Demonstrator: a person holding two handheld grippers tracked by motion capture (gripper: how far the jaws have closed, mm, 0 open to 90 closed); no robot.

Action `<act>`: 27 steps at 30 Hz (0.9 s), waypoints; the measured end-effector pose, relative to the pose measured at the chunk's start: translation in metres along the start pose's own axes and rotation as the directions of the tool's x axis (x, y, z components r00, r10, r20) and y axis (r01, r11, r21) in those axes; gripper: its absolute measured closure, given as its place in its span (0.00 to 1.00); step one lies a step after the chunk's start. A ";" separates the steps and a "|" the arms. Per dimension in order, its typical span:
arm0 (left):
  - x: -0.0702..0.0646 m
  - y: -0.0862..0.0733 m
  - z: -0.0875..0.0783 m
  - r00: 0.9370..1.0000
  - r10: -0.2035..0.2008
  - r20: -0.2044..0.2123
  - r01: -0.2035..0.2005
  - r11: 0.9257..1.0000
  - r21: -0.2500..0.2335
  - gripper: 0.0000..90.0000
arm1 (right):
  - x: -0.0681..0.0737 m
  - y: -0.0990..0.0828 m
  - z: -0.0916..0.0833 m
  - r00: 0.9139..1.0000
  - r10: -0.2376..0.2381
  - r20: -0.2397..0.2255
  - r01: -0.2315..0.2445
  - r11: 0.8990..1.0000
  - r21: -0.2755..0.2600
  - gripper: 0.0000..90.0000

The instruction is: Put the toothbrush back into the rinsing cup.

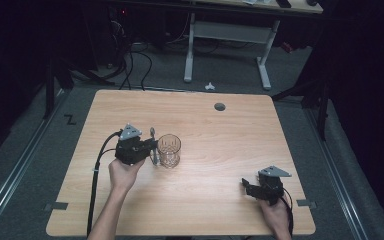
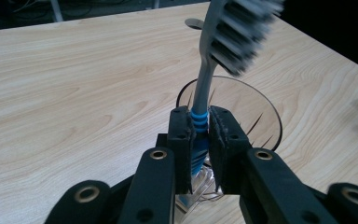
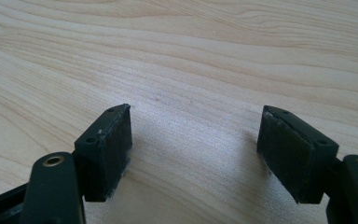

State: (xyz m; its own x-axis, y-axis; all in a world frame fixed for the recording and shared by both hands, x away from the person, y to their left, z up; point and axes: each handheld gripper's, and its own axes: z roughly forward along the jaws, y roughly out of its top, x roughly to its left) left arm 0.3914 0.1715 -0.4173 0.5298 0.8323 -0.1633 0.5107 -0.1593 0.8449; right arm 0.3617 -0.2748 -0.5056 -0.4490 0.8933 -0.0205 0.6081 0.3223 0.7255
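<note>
The left gripper [image 2: 200, 140] is pinching a toothbrush [image 2: 205, 88] upright, bristles topmost, just beside the glass [image 1: 169, 150]; the right gripper [image 3: 193, 154], jaws spread and empty, is resting well apart on the table [image 1: 220, 135].

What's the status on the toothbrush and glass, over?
Left gripper shut on toothbrush, head up, beside the glass. Right gripper open, idle on table. Nothing blocking.

Light wooden table [image 1: 220, 150], glass [image 1: 169, 150] on it
</note>
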 end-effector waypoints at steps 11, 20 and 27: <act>-0.001 0.000 0.002 1.000 0.003 0.006 -0.003 1.000 0.004 0.86 | 0.000 0.000 0.000 1.000 0.001 0.000 -0.001 1.000 0.000 0.29; -0.003 -0.001 0.000 1.000 0.018 0.000 -0.018 1.000 0.004 0.79 | 0.000 0.000 0.000 1.000 0.000 0.000 0.000 1.000 0.000 0.29; -0.004 0.000 -0.005 1.000 0.020 -0.007 -0.020 1.000 -0.004 0.72 | 0.000 0.000 0.000 1.000 0.001 0.000 -0.001 1.000 0.000 0.29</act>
State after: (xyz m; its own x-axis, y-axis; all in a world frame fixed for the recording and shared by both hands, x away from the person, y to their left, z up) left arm 0.3860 0.1712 -0.4145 0.5356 0.8323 -0.1428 0.4968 -0.1738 0.8503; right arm 0.3617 -0.2747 -0.5056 -0.4483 0.8937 -0.0203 0.6085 0.3217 0.7254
